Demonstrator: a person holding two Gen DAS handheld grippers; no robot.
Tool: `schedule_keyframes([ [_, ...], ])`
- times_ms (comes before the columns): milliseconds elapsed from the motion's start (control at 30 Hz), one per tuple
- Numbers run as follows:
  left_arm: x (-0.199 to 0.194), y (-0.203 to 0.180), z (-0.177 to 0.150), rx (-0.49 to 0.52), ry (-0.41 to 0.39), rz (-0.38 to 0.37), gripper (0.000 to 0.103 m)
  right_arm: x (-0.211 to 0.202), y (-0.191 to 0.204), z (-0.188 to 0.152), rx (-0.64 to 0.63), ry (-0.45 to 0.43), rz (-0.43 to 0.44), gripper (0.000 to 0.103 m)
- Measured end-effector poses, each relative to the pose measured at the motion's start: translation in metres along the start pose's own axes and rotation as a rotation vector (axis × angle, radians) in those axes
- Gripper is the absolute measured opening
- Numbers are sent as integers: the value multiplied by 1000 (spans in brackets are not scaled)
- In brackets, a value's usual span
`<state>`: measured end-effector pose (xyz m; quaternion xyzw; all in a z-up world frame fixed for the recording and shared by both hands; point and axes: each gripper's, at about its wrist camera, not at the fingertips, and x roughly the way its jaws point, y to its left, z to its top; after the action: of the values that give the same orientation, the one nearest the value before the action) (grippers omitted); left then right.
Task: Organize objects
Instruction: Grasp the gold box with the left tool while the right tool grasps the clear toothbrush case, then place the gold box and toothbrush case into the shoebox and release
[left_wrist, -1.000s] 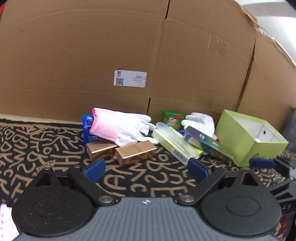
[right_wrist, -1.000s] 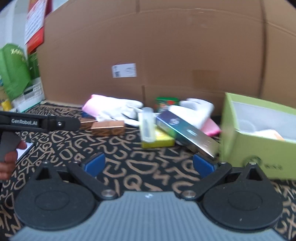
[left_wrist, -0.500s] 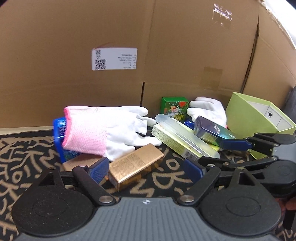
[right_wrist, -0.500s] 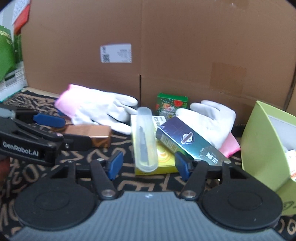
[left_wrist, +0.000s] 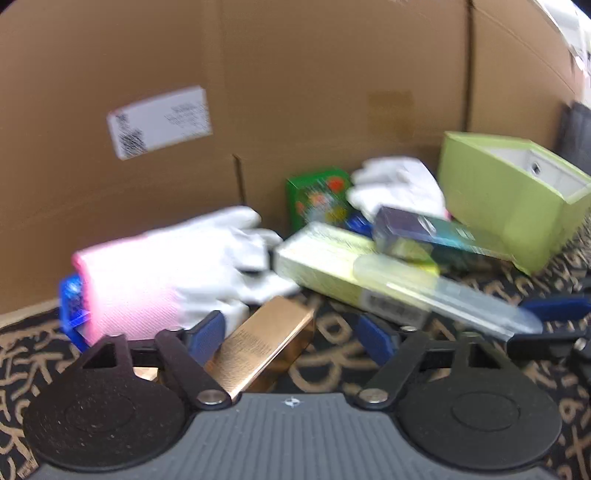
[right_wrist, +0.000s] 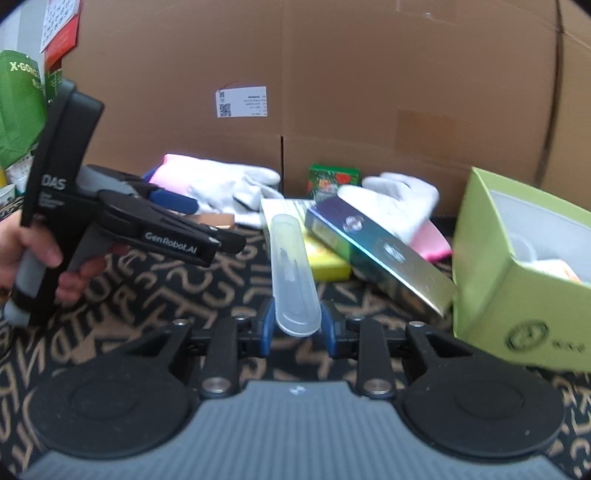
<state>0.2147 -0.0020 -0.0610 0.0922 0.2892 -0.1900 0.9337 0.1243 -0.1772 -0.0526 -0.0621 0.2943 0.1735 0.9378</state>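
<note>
- Gripping the near end of the clear plastic case (right_wrist: 293, 273), the right tool (right_wrist: 297, 326) has just been closing, and its blue pads are pressed on both sides of the case; the end hold is judged to allow the case to be slid off the pile lengthwise.
- The far part of the case is rested on the yellow-green flat box (right_wrist: 325, 254), beside the dark iridescent box (right_wrist: 380, 251) that is leaned toward the green open box (right_wrist: 491, 280).
- The left tool (left_wrist: 291, 334) has also been narrowing, yet it is seen unclenched, with the copper box (left_wrist: 266, 341) lying between its pads; contact is not shown.
- A pink-cuffed white glove (left_wrist: 166, 273) is draped just beside that copper box, over a blue item.
- Inside the green open box, pale contents are partly visible; they cannot be identified.
- Everything is laid on a patterned desk cover (right_wrist: 155, 295) before a cardboard wall (right_wrist: 332, 74).
</note>
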Motion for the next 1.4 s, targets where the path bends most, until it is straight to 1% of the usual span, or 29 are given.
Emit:
schedule_keyframes([
  [100,-8,-7,-7,6,-1,-19,77,-8,-4,-3,7,17,2,27],
  [167,-17,-6,-11,-46,17,-76,72,-14,-6,-7,17,37,25,27],
  [200,-20,-4,-13,-88,47,-122,63,-16,-7,-10,19,51,40,27],
  [233,-22,-3,-17,-133,76,-158,56,-18,-7,-13,18,71,55,27],
  [267,-28,-5,-21,-150,59,-153,56,-20,-8,-16,23,91,67,27],
  [300,-32,-7,-24,-155,57,-141,56,-22,-8,-18,31,103,84,28],
  [367,-36,-11,-26,-186,40,-103,62,-22,-10,-18,40,91,94,38],
  [400,-36,-12,-25,-209,38,-78,70,-21,-9,-17,35,82,80,42],
  [433,-34,-13,-24,-231,39,-55,74,-17,-9,-14,29,74,65,42],
  [533,-26,-16,-16,-256,45,-54,74,-1,-9,-3,32,74,79,42],
  [633,-19,-26,-8,-216,58,-47,73,13,-4,1,16,93,88,42],
  [667,-17,-29,-6,-196,72,-43,71,17,-3,0,15,99,91,42],
  [700,-16,-30,-5,-190,69,-46,64,19,-2,-1,12,108,94,39],
  [733,-17,-31,-5,-188,69,-56,50,20,-1,-3,12,116,91,29],
  [767,-19,-31,-6,-186,76,-74,40,18,-1,-6,9,117,91,29],
  [800,-21,-32,-7,-176,97,-86,35,13,0,-9,2,115,86,28],
  [900,-36,-41,-16,-103,108,-99,34,-6,3,-18,-10,145,43,27],
  [1000,-52,-48,-27,-92,115,-140,34,-29,3,-27,-15,182,50,27],
  [1033,-55,-51,-29,-95,116,-140,34,-33,4,-28,-26,184,54,27],
  [1167,-58,-63,-33,-71,118,-99,37,-34,6,-28,-42,196,54,27],
  [1200,-59,-64,-33,-62,122,-93,40,-34,6,-28,-34,199,56,27],
  [1233,-59,-64,-33,-58,127,-89,48,-33,6,-28,-30,199,58,27],
  [1300,-60,-62,-33,-66,139,-80,57,-33,5,-28,-25,200,61,27],
  [1400,-59,-63,-33,-65,142,-65,56,-33,4,-29,-20,196,70,29],
])
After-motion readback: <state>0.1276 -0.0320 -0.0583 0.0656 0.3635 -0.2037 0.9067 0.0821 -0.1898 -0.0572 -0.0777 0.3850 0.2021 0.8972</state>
